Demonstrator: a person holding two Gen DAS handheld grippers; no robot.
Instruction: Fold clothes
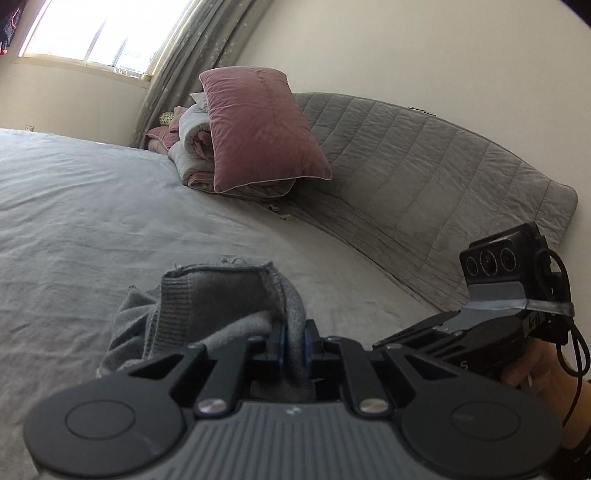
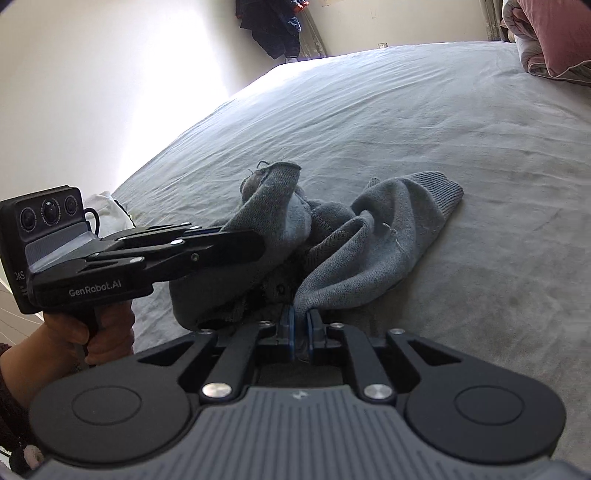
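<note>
A grey knit garment (image 2: 388,236) lies bunched on the grey bed sheet (image 2: 406,110), one ribbed cuff stretched out to the right. My right gripper (image 2: 300,321) is shut on a corner of its fabric at the near side. In the right wrist view my left gripper (image 2: 255,240) comes in from the left, held by a hand (image 2: 74,332), and clamps a raised fold of the same garment. In the left wrist view that left gripper (image 1: 295,332) is shut on a strip of the grey knit (image 1: 221,291), with a ribbed hem standing up ahead. The right gripper (image 1: 391,341) shows close at its right.
A pink pillow (image 1: 258,129) leans on a folded duvet (image 1: 192,147) at the head of the bed, beside a grey quilted headboard cover (image 1: 424,177). A bright window (image 1: 99,29) with curtains is behind. Dark clothes (image 2: 273,26) hang on the far wall.
</note>
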